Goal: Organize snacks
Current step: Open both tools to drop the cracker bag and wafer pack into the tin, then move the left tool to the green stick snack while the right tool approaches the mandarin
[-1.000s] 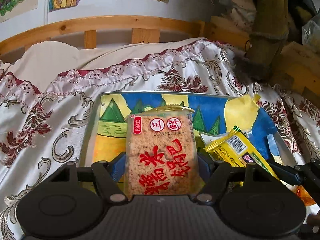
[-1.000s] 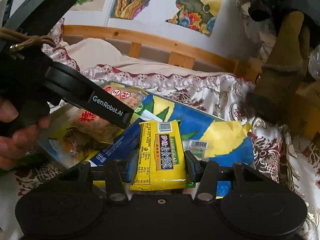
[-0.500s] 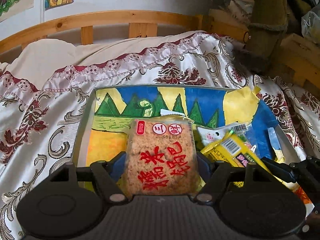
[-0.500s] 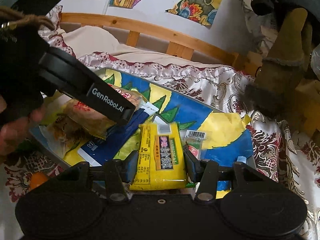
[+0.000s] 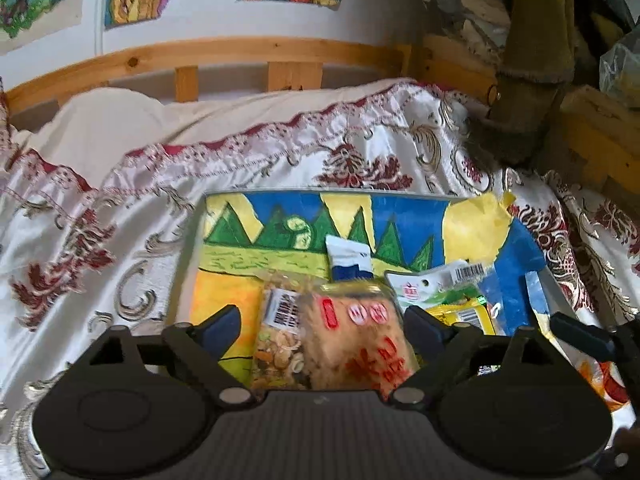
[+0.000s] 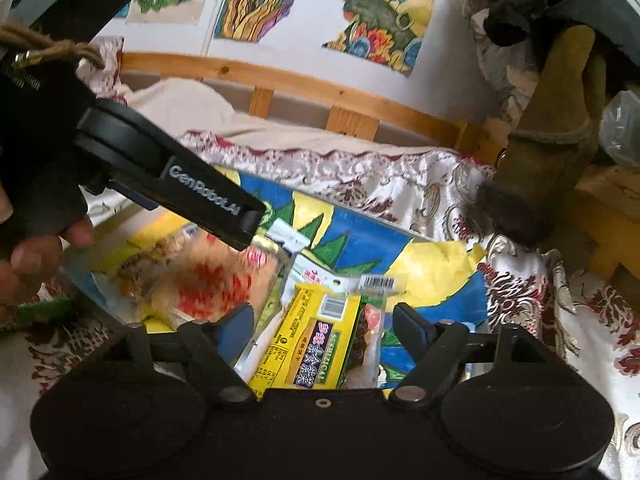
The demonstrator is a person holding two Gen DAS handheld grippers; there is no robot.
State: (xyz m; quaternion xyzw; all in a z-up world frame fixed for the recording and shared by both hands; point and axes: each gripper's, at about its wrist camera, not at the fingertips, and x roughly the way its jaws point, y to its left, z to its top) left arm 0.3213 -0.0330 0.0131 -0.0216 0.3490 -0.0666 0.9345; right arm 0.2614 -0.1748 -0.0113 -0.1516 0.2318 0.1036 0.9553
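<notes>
- Now both my grippers stand with their jaws spread, and both pairs have just been opening; neither presses on anything.
- Between the jaws of my left gripper (image 5: 320,320) lies the clear rice-cracker pack (image 5: 356,344) with red characters. It is blurred, clear of the left pad, and close to the right pad without being squeezed. Its long axis runs away from me, roughly along the fingers.
- Just left of it, partly under it, lies a mixed-nut pack (image 5: 280,340) with a barcode label.
- Between the jaws of my right gripper (image 6: 324,320) lies the yellow snack pack (image 6: 312,340), with open space on both sides. Its long axis tilts a little to the right as it runs away from me.
- Under its far end sits a clear packet with a red label (image 6: 320,278), and a blue-and-white packet (image 5: 350,258) lies farther back.
- All these snacks rest in the painted tray (image 5: 240,216), blue, yellow and green, which sits on the patterned bedspread (image 5: 100,240).
- Seen from the right wrist, my left gripper's finger crosses above the rice-cracker pack, and my left hand (image 6: 36,256) grips the handle at the frame's edge.
- I judge both packs delivered to the tray, side by side: rice crackers on the left, yellow pack on the right.
- What the next move turns on: each pack lies straight ahead between its own jaws, so pulling back along the fingers should clear them without dragging either pack.
</notes>
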